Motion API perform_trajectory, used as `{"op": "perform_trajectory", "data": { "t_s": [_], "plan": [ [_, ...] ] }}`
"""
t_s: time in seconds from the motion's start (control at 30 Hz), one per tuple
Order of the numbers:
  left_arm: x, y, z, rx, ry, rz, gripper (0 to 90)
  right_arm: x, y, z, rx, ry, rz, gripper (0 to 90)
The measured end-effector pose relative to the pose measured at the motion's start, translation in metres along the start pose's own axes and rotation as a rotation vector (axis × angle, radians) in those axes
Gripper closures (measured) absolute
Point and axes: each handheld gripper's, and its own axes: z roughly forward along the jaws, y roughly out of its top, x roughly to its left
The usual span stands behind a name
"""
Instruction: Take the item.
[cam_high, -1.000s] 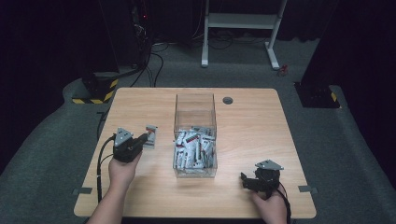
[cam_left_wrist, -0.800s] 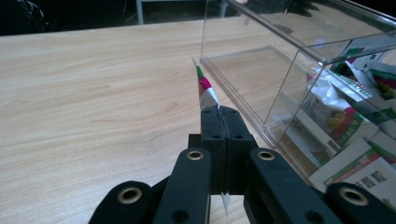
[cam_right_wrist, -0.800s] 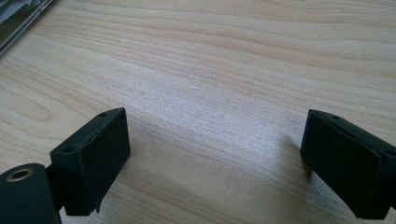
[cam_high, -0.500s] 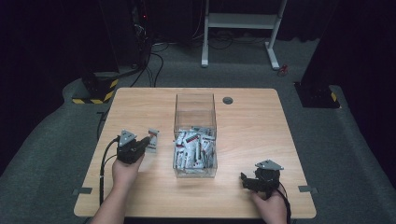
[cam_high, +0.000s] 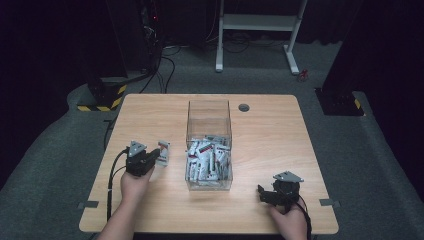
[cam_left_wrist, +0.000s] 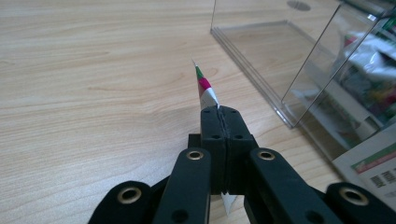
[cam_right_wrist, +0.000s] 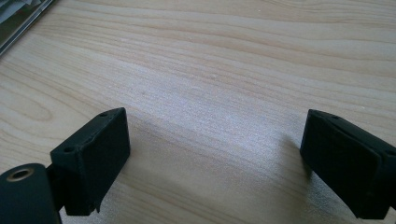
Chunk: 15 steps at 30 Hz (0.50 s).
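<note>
Left gripper (cam_high: 156, 154) clenched on one sachet (cam_high: 163, 152), held just above table (cam_high: 270, 130) left of clear box (cam_high: 209, 145); box holds many sachets, so unloading looks barely begun; right gripper (cam_high: 261, 193) released, empty, resting near front edge.

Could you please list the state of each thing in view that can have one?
Left tool: shut on the packet, held edge-on over the table.
Packet: clamped, off to the left of the box.
Right tool: open, nothing between its jaws.
Clear box: open-topped, upright, near half full of packets.
Table: bare wood around the box.
</note>
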Motion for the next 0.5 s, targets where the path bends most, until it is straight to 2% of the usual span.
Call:
{"op": "perform_trajectory", "data": {
  "t_s": [0.37,0.5],
  "plan": [
    [0.0045,-0.0033,0.0088,0.041,0.033,0.013,88.3,0.0001,0.0,-0.0001,0.0,0.0,0.0,8.2],
    [0.0044,-0.0036,0.0092,0.04,0.04,0.017,88.0,0.0003,-0.0001,-0.0002,0.001,0.001,0.002,8.1]
  ]
}}
